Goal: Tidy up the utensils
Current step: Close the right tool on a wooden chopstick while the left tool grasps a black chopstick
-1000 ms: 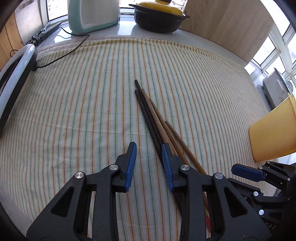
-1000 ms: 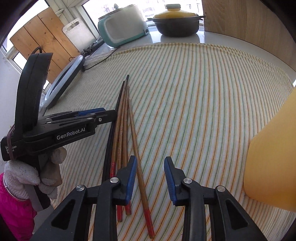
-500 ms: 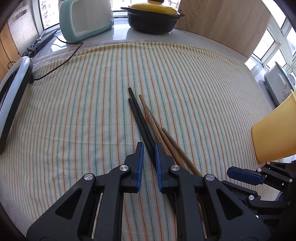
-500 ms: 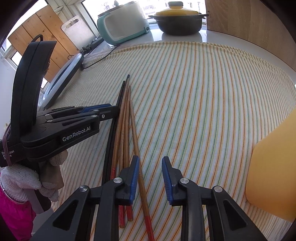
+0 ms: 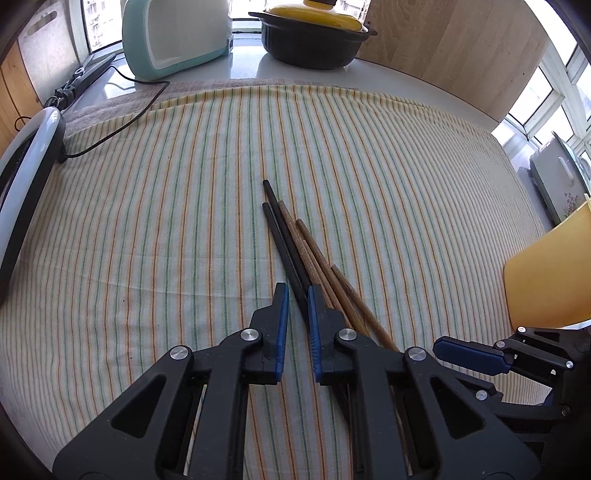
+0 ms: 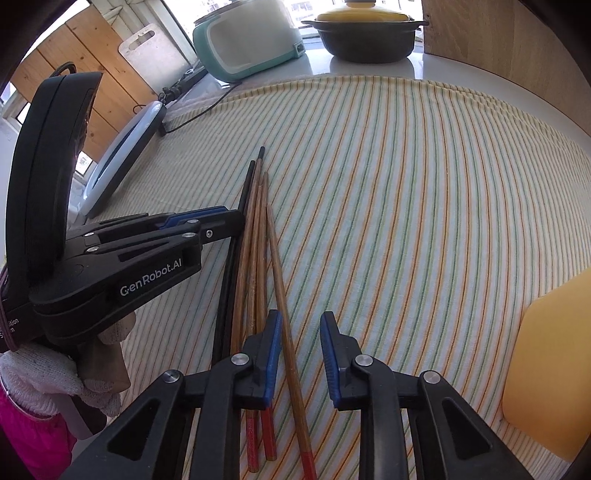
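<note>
Two black chopsticks (image 5: 280,229) and several brown wooden ones with red ends (image 5: 314,254) lie bunched on the striped cloth (image 5: 147,221). My left gripper (image 5: 297,291) points down at the bunch, its blue pads nearly together and shut on the black chopsticks at the tips. The right wrist view shows its tips (image 6: 240,218) on the black pair (image 6: 245,192). My right gripper (image 6: 301,319) is closing over the red-ended side. One wooden chopstick (image 6: 280,288) lies between its jaws near the left pad, and the pads do not press on it.
A yellow container (image 5: 546,280) stands on the cloth at the right. At the back are a teal appliance (image 5: 173,33) and a black pot with a yellow lid (image 5: 314,40). A ring light (image 5: 22,158) with its cable lies at the left. A gloved hand (image 6: 55,376) holds the left gripper.
The left jaws have drawn together from wide apart onto the black chopsticks. The right jaws have narrowed around the rightmost wooden chopstick. Neither hand has shifted much.
</note>
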`<state>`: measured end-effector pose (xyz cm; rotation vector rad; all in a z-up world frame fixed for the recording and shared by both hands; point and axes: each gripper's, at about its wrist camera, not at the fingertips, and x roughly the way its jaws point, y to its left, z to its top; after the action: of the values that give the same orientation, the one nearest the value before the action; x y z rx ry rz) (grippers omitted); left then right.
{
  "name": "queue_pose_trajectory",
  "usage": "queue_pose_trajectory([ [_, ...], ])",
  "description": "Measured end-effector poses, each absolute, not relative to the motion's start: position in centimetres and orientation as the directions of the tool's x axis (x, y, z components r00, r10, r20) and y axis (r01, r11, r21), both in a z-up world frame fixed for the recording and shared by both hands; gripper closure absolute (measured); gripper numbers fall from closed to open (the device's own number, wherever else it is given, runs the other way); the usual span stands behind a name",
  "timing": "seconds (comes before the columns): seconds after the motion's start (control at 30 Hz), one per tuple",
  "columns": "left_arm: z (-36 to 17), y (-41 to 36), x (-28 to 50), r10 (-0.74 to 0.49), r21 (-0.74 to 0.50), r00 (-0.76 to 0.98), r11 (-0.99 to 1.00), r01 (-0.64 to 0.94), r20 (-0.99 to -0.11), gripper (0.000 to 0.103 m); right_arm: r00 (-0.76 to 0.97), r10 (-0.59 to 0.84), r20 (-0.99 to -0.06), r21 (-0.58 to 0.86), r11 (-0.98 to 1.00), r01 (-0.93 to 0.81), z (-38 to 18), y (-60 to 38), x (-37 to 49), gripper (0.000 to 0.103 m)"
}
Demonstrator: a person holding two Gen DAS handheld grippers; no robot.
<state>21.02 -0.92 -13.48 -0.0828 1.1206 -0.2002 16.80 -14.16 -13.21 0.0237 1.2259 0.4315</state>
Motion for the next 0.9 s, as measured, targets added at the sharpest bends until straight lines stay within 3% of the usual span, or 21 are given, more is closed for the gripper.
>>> queue_pose_trajectory([
  [0.33, -13.4, 0.4, 20.8, -0.187, -0.156, 0.427, 0.982, 0.107, -0.885, 0.094, 0.244, 0.328, -0.912, 0.239, 0.912, -0.333, -13.7, -12.4, 17.7, 0.083],
  [0.67, -13.2, 1.7, 20.7, -0.249, -0.242, 0.425, 0.968, 0.071, -0.871, 0.094, 0.26, 0.254, -0.932, 0.156, 0.926, -0.343, -13.9, -12.3, 18.5, 0.099],
  [0.9, -12.9, 0.2, 21.0, -0.261, -0.237, 0.408, 0.965, 0.107, -0.875, 0.094, 0.253, 0.252, -0.934, 0.166, 0.934, -0.316, -13.8, -13.4, 19.0, 0.1],
])
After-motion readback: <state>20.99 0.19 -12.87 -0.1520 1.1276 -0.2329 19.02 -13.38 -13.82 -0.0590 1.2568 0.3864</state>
